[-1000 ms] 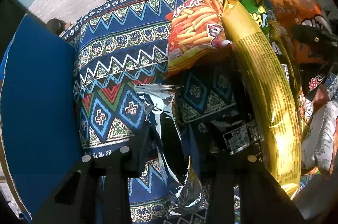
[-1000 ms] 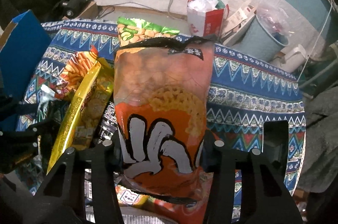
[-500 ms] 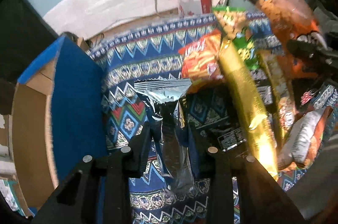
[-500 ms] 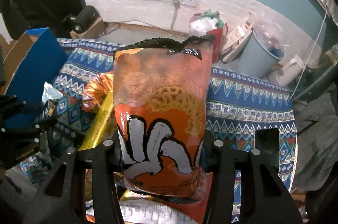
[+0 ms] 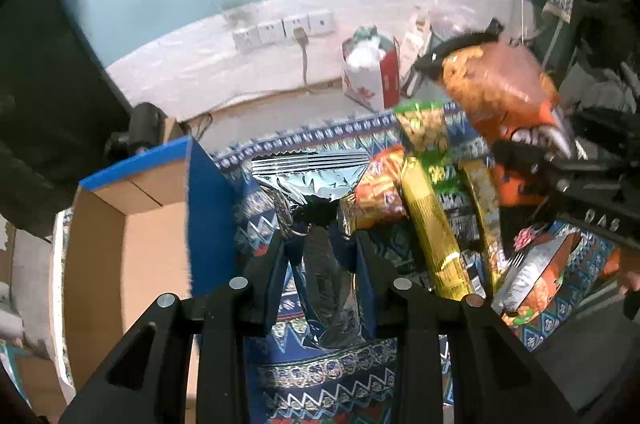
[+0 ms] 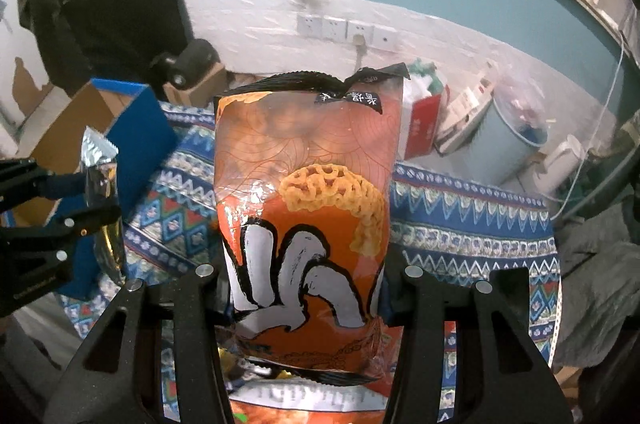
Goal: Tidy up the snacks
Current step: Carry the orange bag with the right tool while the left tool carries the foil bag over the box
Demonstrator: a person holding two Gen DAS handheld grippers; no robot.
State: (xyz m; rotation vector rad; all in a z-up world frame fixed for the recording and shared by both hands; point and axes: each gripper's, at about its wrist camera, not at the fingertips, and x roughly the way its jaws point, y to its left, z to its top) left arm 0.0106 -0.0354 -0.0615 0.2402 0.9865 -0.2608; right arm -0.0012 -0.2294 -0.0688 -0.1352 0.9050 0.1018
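Observation:
My left gripper point(image 5: 320, 244) is shut on a silver foil snack bag point(image 5: 310, 179) and holds it upright above the patterned cloth point(image 5: 320, 376), just right of the open blue cardboard box point(image 5: 152, 224). My right gripper point(image 6: 306, 276) is shut on a large orange snack bag point(image 6: 308, 191) and holds it upright, high above the table. That orange bag also shows in the left wrist view point(image 5: 500, 95) at the upper right. The silver bag and left gripper show at the left of the right wrist view point(image 6: 100, 183). The blue box stands behind them point(image 6: 132, 127).
Several snack bags lie on the cloth at the right: a long yellow one point(image 5: 432, 224), a green one point(image 5: 424, 127), an orange fries one point(image 5: 376, 191) and a silver-orange one point(image 5: 536, 276). A red paper bag point(image 6: 420, 119) and a pale bin point(image 6: 508, 143) stand behind the table by the wall.
Both grippers have risen with their bags. The silver bag came up off the cloth beside the box; the orange bag was lifted higher, with more wall in view.

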